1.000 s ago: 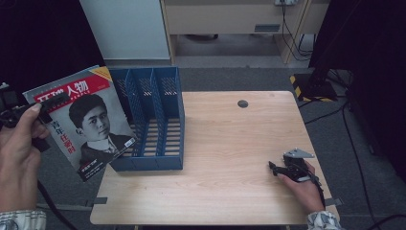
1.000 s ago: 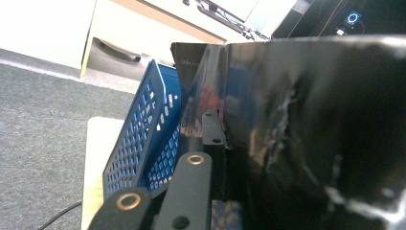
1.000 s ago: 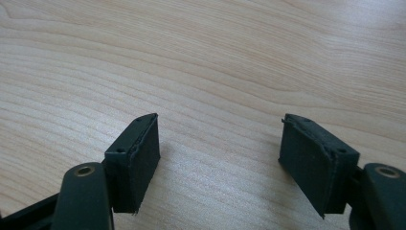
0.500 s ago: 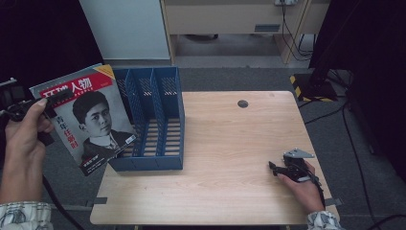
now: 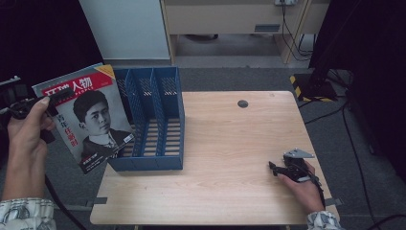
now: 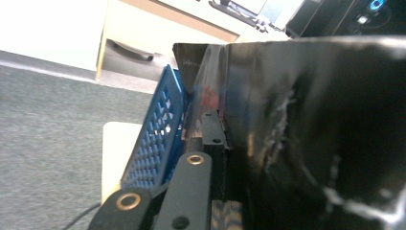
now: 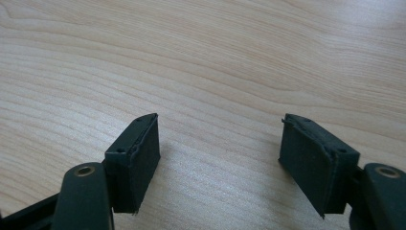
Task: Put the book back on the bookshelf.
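Magazine [image 5: 88,115] in our left gripper [image 5: 52,98], jaws clamped on it beside the blue file rack [image 5: 153,120], while our right gripper [image 5: 280,168] rests wide-jawed on the bench [image 5: 230,139].

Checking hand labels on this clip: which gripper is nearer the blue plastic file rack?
Left. The left gripper holds a magazine right beside the blue plastic file rack; the right gripper rests open on the wooden table, well off to the rack's right.

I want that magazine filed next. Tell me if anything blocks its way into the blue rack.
Nothing visible does. The magazine, clamped in the left tongs, hangs just left of the blue rack, whose slots look empty. The right tongs rest far off on the table.
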Motion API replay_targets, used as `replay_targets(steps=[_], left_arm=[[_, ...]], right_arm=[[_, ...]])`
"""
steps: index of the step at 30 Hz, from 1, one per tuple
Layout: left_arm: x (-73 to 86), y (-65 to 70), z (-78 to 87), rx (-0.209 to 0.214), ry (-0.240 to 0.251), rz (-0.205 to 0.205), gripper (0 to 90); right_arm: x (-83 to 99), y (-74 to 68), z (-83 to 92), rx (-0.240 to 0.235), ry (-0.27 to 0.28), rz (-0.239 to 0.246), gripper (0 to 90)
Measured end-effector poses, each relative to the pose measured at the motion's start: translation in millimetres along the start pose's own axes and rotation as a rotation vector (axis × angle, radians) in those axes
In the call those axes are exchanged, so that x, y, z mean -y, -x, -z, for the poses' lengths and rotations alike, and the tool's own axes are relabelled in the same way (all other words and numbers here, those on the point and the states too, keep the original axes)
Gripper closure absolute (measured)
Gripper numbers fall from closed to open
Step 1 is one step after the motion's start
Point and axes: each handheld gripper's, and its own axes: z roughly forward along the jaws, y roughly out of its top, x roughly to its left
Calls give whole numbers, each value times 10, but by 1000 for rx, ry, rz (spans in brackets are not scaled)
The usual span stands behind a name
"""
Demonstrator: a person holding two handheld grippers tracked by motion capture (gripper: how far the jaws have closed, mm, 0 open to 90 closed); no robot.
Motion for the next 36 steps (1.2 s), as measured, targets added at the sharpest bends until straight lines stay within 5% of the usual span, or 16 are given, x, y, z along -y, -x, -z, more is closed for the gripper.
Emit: replay_targets(steps=[15,36], left_arm=[[56,28,-71,-50,14,-59,857],[160,235,-389,-11,28,-43,854]], right_arm=[[2,-3,5,-1,-2,-4,300],[2,-3,5,-2,-2,-4,300]])
